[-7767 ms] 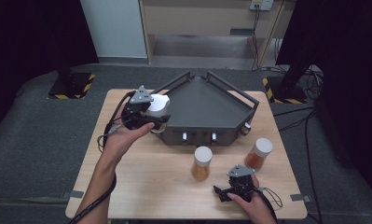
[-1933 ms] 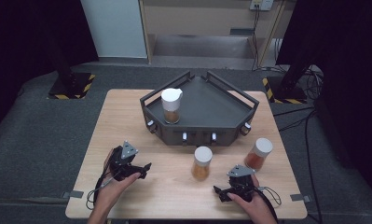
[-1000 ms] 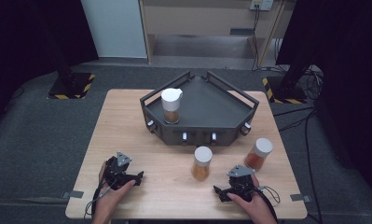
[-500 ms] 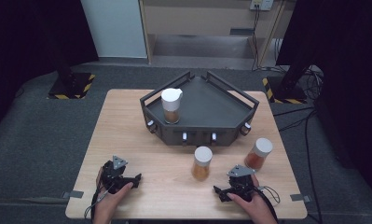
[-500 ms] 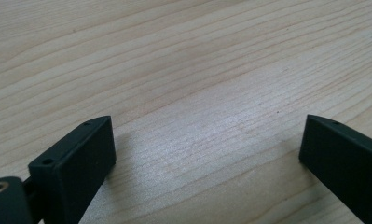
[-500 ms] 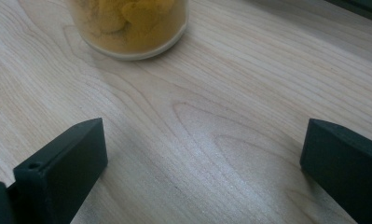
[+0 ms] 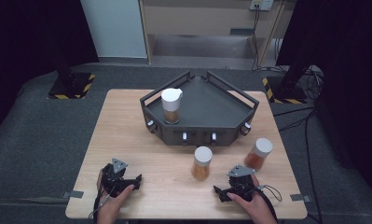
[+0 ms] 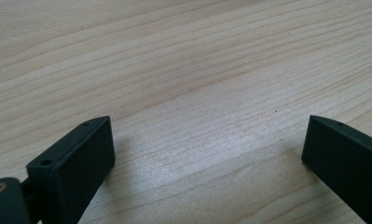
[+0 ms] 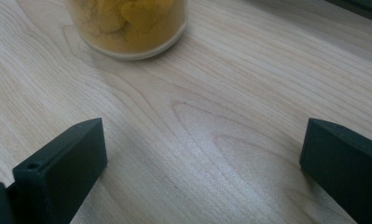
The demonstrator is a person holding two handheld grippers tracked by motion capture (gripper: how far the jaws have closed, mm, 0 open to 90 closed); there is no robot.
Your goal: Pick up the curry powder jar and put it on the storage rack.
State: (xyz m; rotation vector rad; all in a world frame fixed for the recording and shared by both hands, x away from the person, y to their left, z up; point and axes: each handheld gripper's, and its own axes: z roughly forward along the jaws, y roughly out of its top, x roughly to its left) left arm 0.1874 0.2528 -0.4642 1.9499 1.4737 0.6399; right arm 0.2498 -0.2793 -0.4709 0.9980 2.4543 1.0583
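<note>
Step in hand, as judged: taking up the orange-filled jar (image 7: pixel 202 163) with the right gripper (image 7: pixel 219 192) for loading into the tray (image 7: pixel 198 138).

Recommended conduct: bring the right gripper forward until the jar body sits squarely between the jaws. Close on the glass below the cap, not on the cap itself. Lift straight up before crossing the tray's front wall. Keep the jar upright; a low or off-centre grip risks tipping it.

Jar: clear cylindrical body, orange-yellow granular contents, white cap. It stands upright on the table (image 7: pixel 127 121), in front of the tray's front wall and towards the near edge. In the right gripper view its base (image 9: pixel 127 23) lies just ahead of the jaws, apart from them.

Right gripper (image 9: pixel 204 140): jaws wide apart, bare wood between them, resting near the table's near right corner.

Second jar (image 7: pixel 258 154): darker orange fill, white cap, upright, to the right of the first and towards the table's right edge.

Third jar (image 7: pixel 171 106): white cap, upright inside the tray at its left corner.

Left gripper (image 7: pixel 136 181): resting near the near left corner, well apart from all jars. Its jaws have just been opening and stand wide apart in the left gripper view (image 8: pixel 207 140), nothing between them.
</note>
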